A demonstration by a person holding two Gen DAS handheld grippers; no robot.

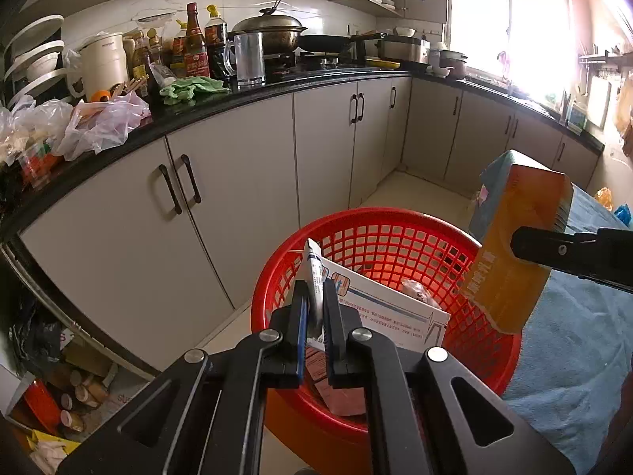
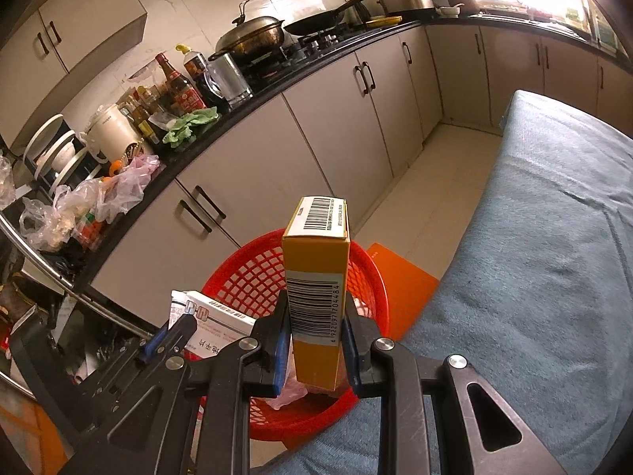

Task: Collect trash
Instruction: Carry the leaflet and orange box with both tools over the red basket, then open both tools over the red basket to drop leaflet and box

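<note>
My left gripper (image 1: 315, 295) is shut on a thin white tube (image 1: 314, 267), held upright over the near rim of a red mesh basket (image 1: 356, 221). A white printed carton (image 1: 389, 314) leans inside the basket just behind the tube. My right gripper (image 2: 315, 308) is shut on a tall yellow-orange box with barcodes (image 2: 316, 253), held above the basket (image 2: 245, 265). In the left wrist view that box (image 1: 514, 253) hangs over the basket's right rim with a right finger (image 1: 530, 243) on it. The left gripper (image 2: 172, 330) shows at the lower left of the right wrist view.
A blue cloth-covered surface (image 2: 554, 237) lies right of the basket, with an orange sheet (image 2: 399, 285) beside it. A black counter (image 1: 221, 103) with bottles, pots, a green rag and plastic bags runs along grey cabinets (image 1: 237, 182). Pale floor (image 2: 435, 182) lies between.
</note>
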